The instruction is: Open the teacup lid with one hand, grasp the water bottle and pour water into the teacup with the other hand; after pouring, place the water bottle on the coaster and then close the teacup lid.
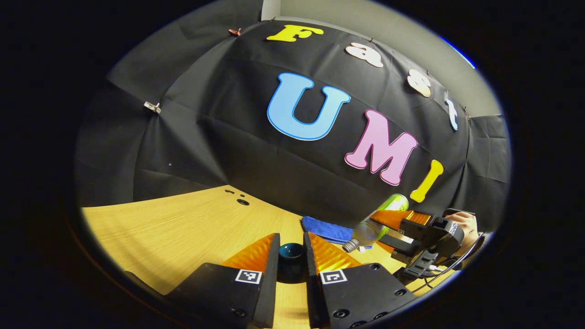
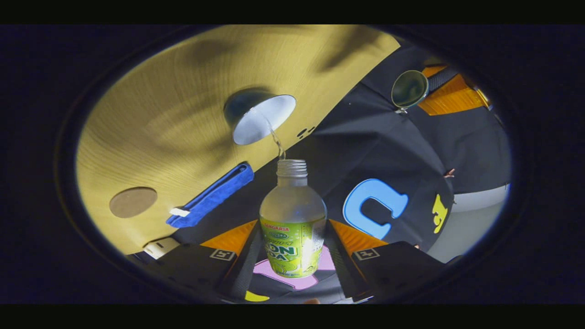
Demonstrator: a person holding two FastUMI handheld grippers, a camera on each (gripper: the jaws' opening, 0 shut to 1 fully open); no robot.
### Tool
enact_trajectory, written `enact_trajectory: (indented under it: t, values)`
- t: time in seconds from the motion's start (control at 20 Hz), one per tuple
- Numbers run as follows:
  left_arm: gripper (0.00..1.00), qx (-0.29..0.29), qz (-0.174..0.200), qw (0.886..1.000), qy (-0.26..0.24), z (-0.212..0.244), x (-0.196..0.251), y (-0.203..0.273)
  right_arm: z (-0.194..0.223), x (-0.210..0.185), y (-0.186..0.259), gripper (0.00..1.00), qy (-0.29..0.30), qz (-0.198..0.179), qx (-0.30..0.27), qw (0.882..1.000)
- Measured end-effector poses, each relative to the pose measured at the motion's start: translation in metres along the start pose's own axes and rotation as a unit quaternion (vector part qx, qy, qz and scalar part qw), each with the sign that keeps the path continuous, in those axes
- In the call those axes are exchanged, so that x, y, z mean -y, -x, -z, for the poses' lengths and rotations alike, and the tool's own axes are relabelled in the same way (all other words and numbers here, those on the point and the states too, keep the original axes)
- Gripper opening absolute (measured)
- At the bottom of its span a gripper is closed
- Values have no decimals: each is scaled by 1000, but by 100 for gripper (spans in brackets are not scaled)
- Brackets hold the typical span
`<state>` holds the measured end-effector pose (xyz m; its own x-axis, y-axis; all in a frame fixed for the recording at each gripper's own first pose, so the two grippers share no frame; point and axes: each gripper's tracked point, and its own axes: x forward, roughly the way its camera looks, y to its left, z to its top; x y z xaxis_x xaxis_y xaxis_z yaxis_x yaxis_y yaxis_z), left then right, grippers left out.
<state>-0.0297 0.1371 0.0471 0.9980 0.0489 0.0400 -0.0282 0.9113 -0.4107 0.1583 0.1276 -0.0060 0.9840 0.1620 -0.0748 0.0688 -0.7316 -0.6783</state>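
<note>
1. Left gripper view: the left gripper is raised above the wooden table, its fingers pointing forward toward the booth wall. Its jaws are narrow, and between them sits the dark, rounded teacup lid, pinched on both sides.
2. Same view, to the right: the right gripper is held higher, with a hand behind it. It clamps the water bottle, which is tilted steeply with its open neck pointing down and to the left. A folded blue cloth lies on the table behind the bottle's neck.
3. Right gripper view: the picture is turned far over, so the table fills the upper left. The right gripper holds the water bottle by its labelled body, a finger pressing on each side, with the neck pointing away from the camera.
4. A thin stream of water runs from the bottle's mouth into the open teacup, which stands on the table with its pale inside showing.
5. The round coaster lies bare on the table, well apart from the teacup, with the blue cloth between them.
6. At the upper right the left gripper holds the teacup lid away from the cup, the lid's hollow side facing the camera.
</note>
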Motion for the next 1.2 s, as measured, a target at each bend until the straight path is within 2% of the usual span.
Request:
enact_trajectory:
  t: [0.15, 0.2, 0.35, 0.4, 0.65, 0.8, 0.9, 1.05, 1.1, 1.15, 1.2]
  values:
    - [35, 1, -1, 1000, 3, 0, -2, 0, 4, 2, -1, 78, 14, 9, -1, 1000]
    - [32, 1, -2, 1000, 3, -1, -2, 0, 5, 2, -2, 78, 17, 13, -3, 1000]
    - [32, 1, 0, 1000, 6, -1, -2, 1, 8, 2, -1, 78, 20, 16, -2, 1000]
    - [35, 1, 1, 1000, 7, -2, -2, 1, 7, 3, -3, 78, 21, 18, -1, 1000]
    - [32, 3, -2, 1000, 6, -3, -3, 2, 6, 3, -1, 78, 25, 22, -1, 999]
    - [32, 3, -4, 1000, 4, -5, -4, 2, 4, -4, -1, 78, -8, 10, -1, 1000]
    - [32, 3, -6, 1000, 4, -4, -5, 1, -3, -16, 3, 78, -70, -12, 4, 997]
    - [32, 1, -9, 1000, 3, -3, -6, 1, -16, -33, 5, 78, -206, -31, 11, 978]
    - [32, 1, -9, 1000, 3, -3, -6, 1, -15, -42, 2, 76, -252, -39, 7, 967]
    - [32, 2, -9, 1000, 2, -2, -6, 1, -16, -47, 4, 78, -301, -48, 2, 953]
    - [32, 2, -8, 1000, 1, -3, -6, 1, -23, -52, 9, 79, -355, -59, 1, 933]
